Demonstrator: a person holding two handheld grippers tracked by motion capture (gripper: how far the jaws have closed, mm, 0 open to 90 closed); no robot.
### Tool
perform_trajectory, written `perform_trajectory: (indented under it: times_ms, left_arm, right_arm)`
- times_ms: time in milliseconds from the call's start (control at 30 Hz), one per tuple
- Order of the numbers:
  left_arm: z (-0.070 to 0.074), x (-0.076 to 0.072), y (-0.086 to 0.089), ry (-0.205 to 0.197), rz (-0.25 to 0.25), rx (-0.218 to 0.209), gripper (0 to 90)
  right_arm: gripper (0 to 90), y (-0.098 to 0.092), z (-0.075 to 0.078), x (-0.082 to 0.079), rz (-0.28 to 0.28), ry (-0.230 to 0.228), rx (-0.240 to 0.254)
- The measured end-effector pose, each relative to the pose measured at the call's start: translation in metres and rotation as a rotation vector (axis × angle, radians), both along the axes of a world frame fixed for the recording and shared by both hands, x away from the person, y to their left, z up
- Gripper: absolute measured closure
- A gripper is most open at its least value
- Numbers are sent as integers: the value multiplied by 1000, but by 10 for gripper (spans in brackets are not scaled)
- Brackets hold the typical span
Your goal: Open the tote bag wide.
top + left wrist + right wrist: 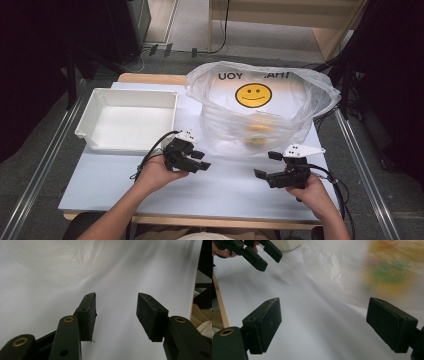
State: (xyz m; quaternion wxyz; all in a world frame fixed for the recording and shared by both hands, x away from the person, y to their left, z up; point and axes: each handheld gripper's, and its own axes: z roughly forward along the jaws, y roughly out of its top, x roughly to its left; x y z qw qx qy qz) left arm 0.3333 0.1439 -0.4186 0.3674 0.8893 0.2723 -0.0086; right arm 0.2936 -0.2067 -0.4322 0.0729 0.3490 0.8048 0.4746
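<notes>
Clear plastic bag (260, 107), mouth wide open, yellow smiley printed on it, stands at table's (125, 185) far right; blurred yellow-green items inside. Left gripper (202, 161) and right gripper (267, 165) hover just before it, jaws apart, empty.

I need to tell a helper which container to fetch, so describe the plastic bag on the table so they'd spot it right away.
On the pale table, look at the far right half, beside the empty white tray. There stands a crumpled clear plastic bag, mouth open upward, with blurred yellow and green things inside. A yellow smiley face printed on it, under black lettering, sets it apart.
</notes>
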Motion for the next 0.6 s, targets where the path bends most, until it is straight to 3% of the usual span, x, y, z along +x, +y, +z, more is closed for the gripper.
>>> perform_trajectory:
  times_ms: [67, 167, 300, 433, 533, 600]
  left_arm:
    - [-1, 1, 1, -1, -2, 0, 472]
    - [-1, 2, 3, 21, -17, -34, 429]
    - [-1, 1, 3, 10, 10, -13, 479]
    - [-1, 0, 4, -9, 14, 2, 485]
    - [-1, -1, 5, 3, 41, 2, 491]
    - [-1, -1, 6, -3, 40, -2, 494]
  right_arm:
    - [133, 2, -2, -2, 19, -8, -29]
    - [133, 2, -2, -4, 39, -14, -41]
    - [130, -1, -1, -4, 60, 13, -34]
    - [141, -1, 0, -4, 64, 5, -31]
    - [243, -3, -1, -4, 63, -18, -66]
    - [294, -4, -1, -4, 72, -14, -61]
